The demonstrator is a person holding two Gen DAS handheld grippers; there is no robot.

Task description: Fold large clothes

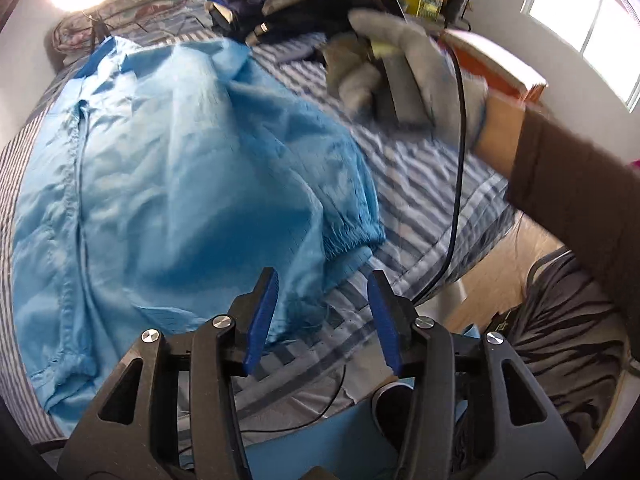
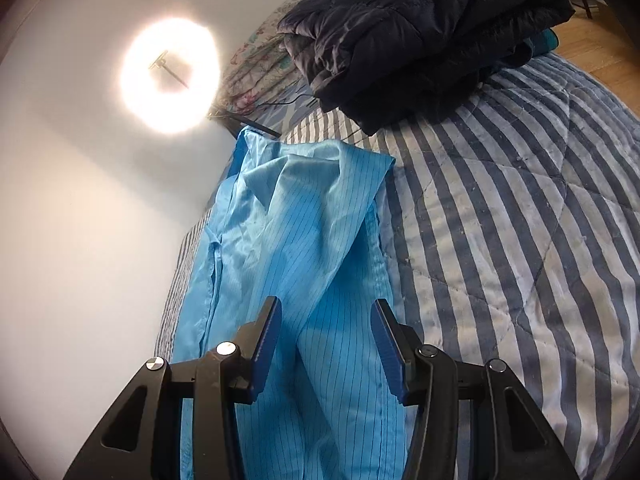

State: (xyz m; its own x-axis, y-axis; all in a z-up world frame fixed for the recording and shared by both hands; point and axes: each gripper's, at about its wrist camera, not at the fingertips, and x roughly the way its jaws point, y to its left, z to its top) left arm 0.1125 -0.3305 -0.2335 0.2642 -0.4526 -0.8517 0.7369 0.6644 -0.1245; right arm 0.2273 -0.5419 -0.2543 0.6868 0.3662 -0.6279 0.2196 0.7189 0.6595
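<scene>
In the left wrist view, the far part of the scene is blurred, so the dark things piled at the head of the bed cannot be made out clearly. The light blue thin-striped garment (image 1: 168,184) is spread on the blue and white striped bed cover (image 1: 424,184), and its gathered cuff lies just in front of the fingertips. The left gripper (image 1: 323,280) is pointed steeply down at the edge of the cloth; its blue-padded jaws stand partly apart and nothing is held between them. At the right, a grey-gloved hand (image 1: 392,64) is seen, blurred, closed around a dark handle, with a brown sleeve (image 1: 576,200) cut off by the frame. A thin black cable (image 1: 458,168) hangs down from that hand.

In the right wrist view, the picture is sharper. The right gripper (image 2: 326,312) is held over the same garment, its jaws partly apart; the cloth lies below and between them, but no pad is seen pressing on it. Only here the folded dark quilted jacket (image 2: 420,36) on the bed cover and the glaring ring lamp (image 2: 170,74) before the white wall (image 2: 80,220) are shown plainly. The lower part of the garment is hidden behind the gripper body.
</scene>
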